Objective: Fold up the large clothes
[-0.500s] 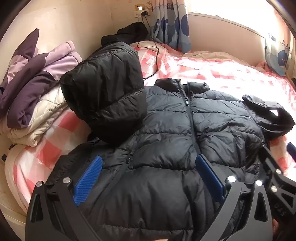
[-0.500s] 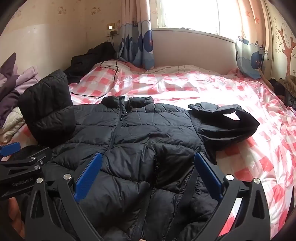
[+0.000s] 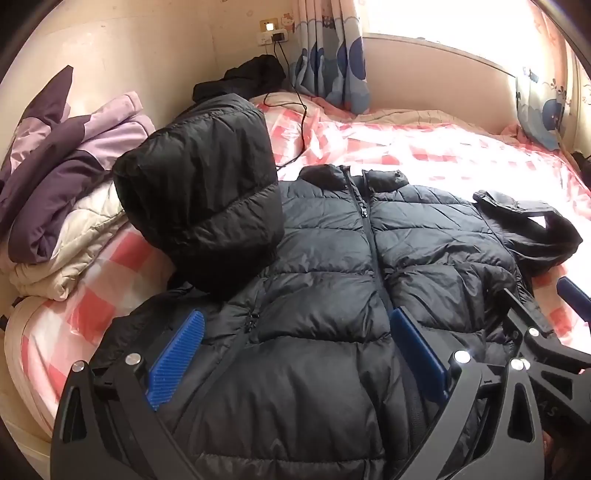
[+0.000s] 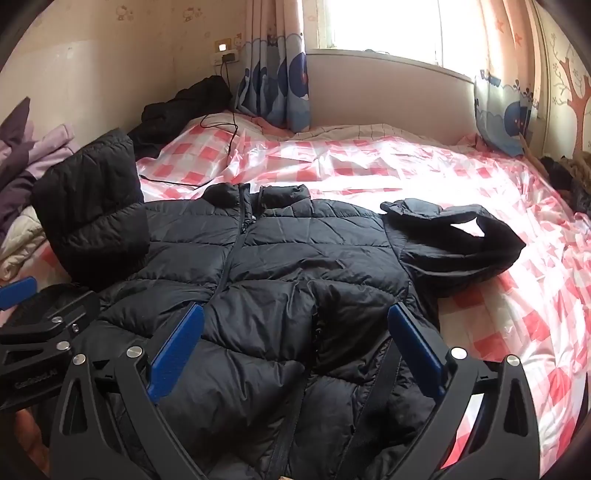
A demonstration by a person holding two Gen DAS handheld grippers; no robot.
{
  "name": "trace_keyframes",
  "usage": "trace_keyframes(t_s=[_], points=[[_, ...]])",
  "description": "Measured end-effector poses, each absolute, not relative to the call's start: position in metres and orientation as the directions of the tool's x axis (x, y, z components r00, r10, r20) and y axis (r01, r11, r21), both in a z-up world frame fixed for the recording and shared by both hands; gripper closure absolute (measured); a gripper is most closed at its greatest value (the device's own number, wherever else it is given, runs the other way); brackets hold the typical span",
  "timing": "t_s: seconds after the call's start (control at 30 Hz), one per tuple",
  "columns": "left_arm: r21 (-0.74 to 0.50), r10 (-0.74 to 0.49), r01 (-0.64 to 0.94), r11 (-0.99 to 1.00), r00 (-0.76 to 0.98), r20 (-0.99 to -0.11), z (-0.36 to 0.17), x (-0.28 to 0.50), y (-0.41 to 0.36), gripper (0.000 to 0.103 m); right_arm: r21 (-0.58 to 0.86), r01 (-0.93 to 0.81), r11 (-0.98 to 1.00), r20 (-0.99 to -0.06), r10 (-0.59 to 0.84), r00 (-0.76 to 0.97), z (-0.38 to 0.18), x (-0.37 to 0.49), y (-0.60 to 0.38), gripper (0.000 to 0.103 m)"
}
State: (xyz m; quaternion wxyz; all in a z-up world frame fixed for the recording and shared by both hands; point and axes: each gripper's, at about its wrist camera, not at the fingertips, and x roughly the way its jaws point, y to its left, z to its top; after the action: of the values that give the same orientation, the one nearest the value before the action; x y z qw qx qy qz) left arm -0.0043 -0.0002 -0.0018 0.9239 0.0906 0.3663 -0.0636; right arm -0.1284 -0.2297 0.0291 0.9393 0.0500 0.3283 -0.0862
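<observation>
Strong daylight enters from the window point(image 4: 384, 26) and overexposes the bedspread point(image 4: 406, 166) below it. Near the window everything is glary; frame edges curve and darken.

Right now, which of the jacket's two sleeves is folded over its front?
The left sleeve, doubled over the jacket; the right sleeve lies out on the bedspread.

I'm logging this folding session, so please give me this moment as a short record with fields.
surface: bed with pink-and-white checked sheet
main garment: black quilted puffer jacket, spread front up, zip closed
sleeve: the one nearer the window lies bent on the sheet
other item: black folded puffer bundle, resting on the jacket's far-left part
side pile: purple and cream clothes
left gripper: jaws open, over the lower jacket
right gripper: jaws open, over the lower jacket
</observation>
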Motion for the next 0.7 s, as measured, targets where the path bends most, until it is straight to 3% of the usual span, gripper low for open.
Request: trace_keyframes(t_s=[0.23, 0.7], points=[[0.113, -0.074, 0.213, 0.970, 0.709, -0.701, -0.007, 0.000, -0.005, 0.006, -0.034, 0.187, 0.982, -0.611, -0.168, 0.774, 0.021, -0.115, -0.234, 0.007], [0.142, -0.054, 0.209, 0.968, 0.720, -0.692, -0.008, 0.012, -0.016, 0.006, -0.036, 0.161, 0.986, -0.620, -0.148, 0.771, 0.012, -0.097, -0.238, 0.007]])
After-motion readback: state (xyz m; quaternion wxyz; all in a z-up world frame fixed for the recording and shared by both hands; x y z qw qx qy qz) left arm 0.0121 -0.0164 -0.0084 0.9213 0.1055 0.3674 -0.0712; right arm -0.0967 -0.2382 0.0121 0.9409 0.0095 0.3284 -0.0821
